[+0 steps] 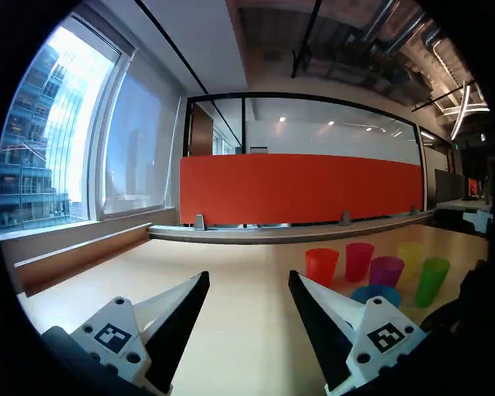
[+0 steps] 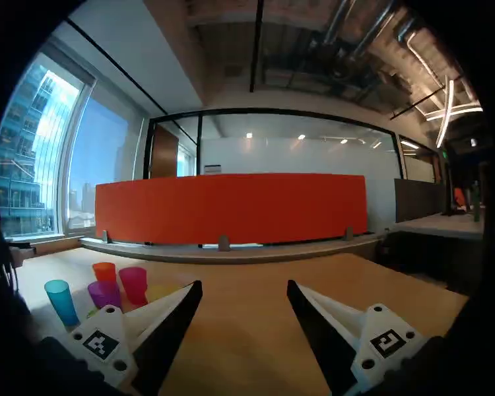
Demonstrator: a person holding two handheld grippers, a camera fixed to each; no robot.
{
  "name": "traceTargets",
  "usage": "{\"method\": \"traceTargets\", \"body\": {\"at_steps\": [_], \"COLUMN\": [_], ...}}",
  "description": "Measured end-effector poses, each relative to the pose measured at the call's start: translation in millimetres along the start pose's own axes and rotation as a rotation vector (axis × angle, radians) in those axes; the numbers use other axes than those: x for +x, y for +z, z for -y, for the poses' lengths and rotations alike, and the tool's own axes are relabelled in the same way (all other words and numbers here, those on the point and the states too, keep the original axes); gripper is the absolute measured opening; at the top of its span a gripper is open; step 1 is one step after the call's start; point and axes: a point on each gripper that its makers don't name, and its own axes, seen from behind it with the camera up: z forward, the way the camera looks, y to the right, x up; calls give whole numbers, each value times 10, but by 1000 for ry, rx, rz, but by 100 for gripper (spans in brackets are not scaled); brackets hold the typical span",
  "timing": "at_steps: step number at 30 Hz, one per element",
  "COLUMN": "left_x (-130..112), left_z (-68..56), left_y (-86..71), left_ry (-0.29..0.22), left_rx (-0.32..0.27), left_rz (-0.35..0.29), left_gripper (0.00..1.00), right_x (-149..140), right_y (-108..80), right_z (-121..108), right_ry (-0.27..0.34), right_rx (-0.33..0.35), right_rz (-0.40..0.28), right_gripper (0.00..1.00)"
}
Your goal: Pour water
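Plastic cups [image 1: 386, 270], before the orange screen [image 1: 300, 188]: likely light, tippy, grip mid-wall; left hand-held gripper [image 1: 247, 274] and right hand-held gripper [image 2: 244, 284] spread, empty.

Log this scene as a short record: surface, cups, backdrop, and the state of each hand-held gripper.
surface: wooden table
cups: orange cup, pink cup, purple cup, yellow cup, green cup, blue cup, clustered together
backdrop: orange partition
left hand-held gripper: open, empty
right hand-held gripper: open, empty
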Motion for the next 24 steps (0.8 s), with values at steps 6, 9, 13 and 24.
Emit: {"method": "traceTargets", "body": {"at_steps": [6,9,13,24], "left_x": [1,4,2,1], "left_z": [2,1,2,3], "left_y": [3,2,2,0], "left_ry": [0,0,0,0], "left_rx": [0,0,0,0], "left_rz": [0,0,0,0], "left_gripper": [88,88,88,88], "right_x": [-64,-95,-130,-180], "right_y": [19,18,11,9], "right_z": [-44,-55,-71,-78], "right_ry": [-18,-10,-8,-14], "right_rx": [-12,-11,-12,-9], "right_rz": [8,13,19,31], "right_gripper": [99,99,99,99]}}
